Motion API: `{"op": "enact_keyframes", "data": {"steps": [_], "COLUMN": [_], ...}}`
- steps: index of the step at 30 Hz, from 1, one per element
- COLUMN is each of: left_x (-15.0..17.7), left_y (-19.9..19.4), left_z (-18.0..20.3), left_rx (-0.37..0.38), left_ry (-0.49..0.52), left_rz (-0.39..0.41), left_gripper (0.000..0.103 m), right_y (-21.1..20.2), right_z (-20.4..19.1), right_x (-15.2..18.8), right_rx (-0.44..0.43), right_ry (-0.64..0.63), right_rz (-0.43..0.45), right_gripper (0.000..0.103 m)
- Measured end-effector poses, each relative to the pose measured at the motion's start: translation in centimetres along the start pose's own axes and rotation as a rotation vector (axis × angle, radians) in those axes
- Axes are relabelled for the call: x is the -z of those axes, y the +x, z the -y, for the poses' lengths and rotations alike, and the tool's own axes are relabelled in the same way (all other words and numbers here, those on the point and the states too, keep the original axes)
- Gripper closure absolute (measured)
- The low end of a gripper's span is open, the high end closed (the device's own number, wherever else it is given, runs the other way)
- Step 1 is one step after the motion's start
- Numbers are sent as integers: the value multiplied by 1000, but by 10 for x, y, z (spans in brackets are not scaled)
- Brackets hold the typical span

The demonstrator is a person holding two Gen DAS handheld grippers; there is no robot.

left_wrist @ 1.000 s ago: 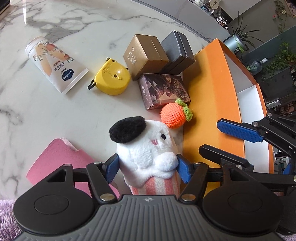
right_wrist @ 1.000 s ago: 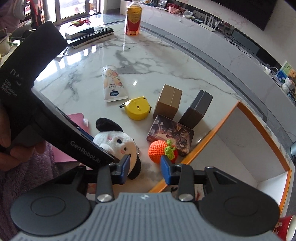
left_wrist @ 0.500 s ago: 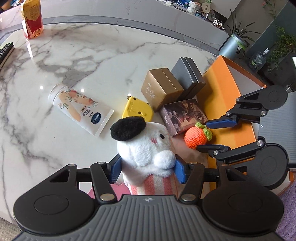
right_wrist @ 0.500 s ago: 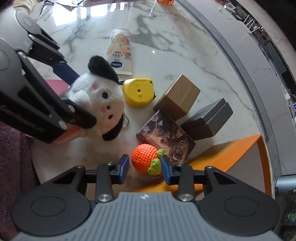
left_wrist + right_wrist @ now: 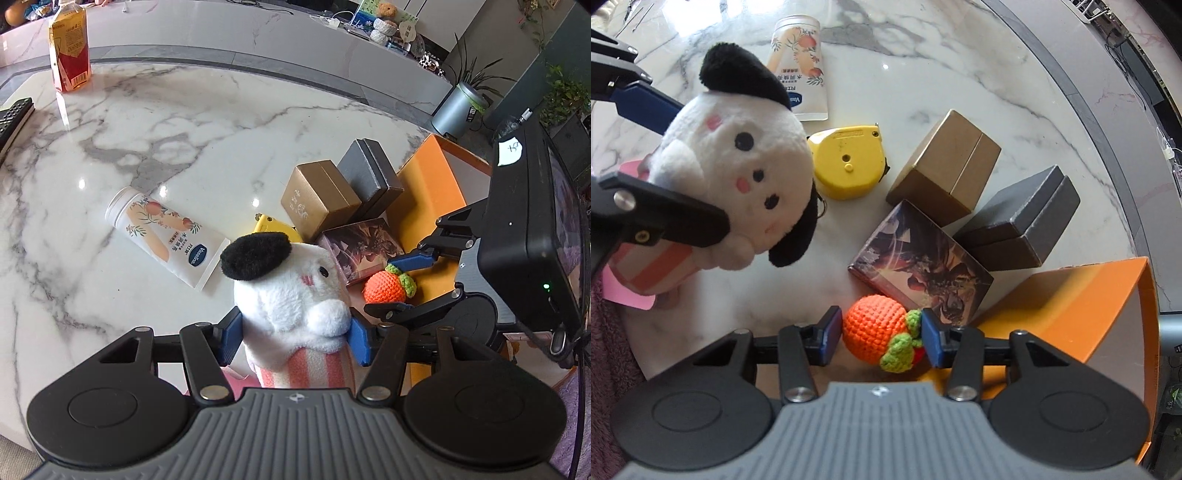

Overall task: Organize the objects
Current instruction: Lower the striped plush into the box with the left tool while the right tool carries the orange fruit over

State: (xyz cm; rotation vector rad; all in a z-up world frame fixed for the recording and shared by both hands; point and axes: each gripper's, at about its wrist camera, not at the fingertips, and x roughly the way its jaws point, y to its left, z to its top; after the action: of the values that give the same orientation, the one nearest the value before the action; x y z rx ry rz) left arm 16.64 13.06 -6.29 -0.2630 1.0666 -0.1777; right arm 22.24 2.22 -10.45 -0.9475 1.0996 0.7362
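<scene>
Since a second ago we have lifted the plush (image 5: pixel 291 291) clear of the counter (image 5: pixel 147 147) in our left hand-held gripper (image 5: pixel 293 338), which pinches its body. Our right hand-held gripper (image 5: pixel 875 334) is spread around the orange (image 5: pixel 877 328), pads not yet touching, beside the orange box (image 5: pixel 1089 295) that probably receives both.

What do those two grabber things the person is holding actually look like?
Both tongs match: the left tongs and right tongs are matte black linkage arms with silver rivets, tipped with blue pads. Each sits on a ribbed grey base between two round black discs. From the left camera, the right one carries a boxy black housing with a white sticker, a green light and a black cable.
</scene>
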Motion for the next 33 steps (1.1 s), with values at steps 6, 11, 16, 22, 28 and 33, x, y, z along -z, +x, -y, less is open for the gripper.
{"op": "enact_keyframes", "data": {"steps": [6,11,16,22,28,33], "left_x": [-1,-2,-1,5,15,25], "left_y": [-33,-66,-87,-68,-22,10], "left_z": [15,43,94,163,220,255], "left_rx": [8,47,145,251,280,215], "left_ry": [24,69,148,237,313,401], "left_rz": [54,112,149,113,15,-46], "left_gripper": [36,36,36,36,36,36], "right_y": [-57,-129,-176,-190,-183,-161], "right_z": [-5,8,22,45,61,63], "right_x": [17,54,108,186,267,305], "right_rx": [5,-22,20,107,89,71], "right_ry": [30,107,192,360,667,859], "right_rz": [138,262,288,278,355,430], "right_gripper": [57,57,57,57,57,57]}}
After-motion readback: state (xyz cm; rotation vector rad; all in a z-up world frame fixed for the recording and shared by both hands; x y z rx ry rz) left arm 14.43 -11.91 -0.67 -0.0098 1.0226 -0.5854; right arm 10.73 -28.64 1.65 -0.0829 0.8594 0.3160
